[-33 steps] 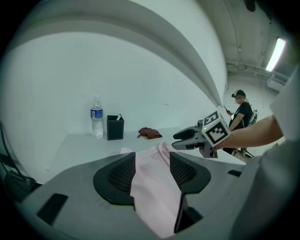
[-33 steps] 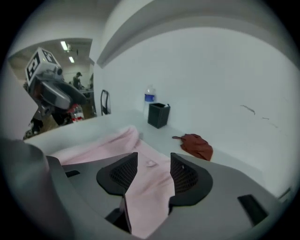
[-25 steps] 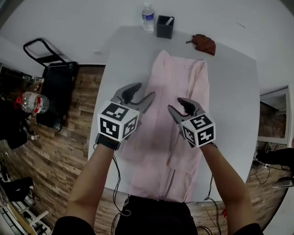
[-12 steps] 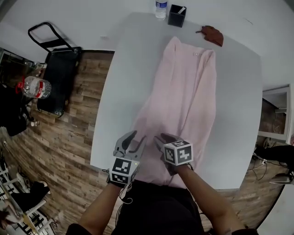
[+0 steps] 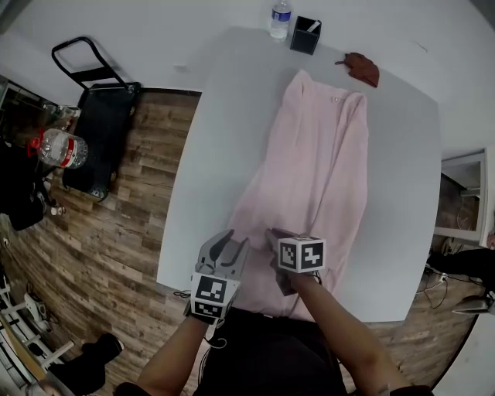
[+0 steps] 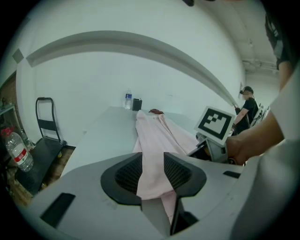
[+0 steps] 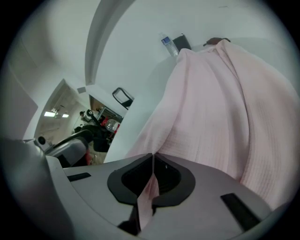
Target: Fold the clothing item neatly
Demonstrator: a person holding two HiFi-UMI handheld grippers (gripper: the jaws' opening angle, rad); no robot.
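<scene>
Since folding likely begins at the hem, the right claw (image 7: 152, 180) pinches the pink garment (image 5: 317, 162) tight; beside it, the left claw (image 6: 153, 173) has just been closing on bunched cloth.

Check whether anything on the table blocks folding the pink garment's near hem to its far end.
Nothing visible does. The water bottle, black holder and brown object sit beyond the pink garment's far end, not on it.

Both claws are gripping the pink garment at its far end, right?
No: the left gripper, whose jaws have just been closing on the cloth, and the right gripper grip the pink garment at its near end, as the head view shows.
</scene>
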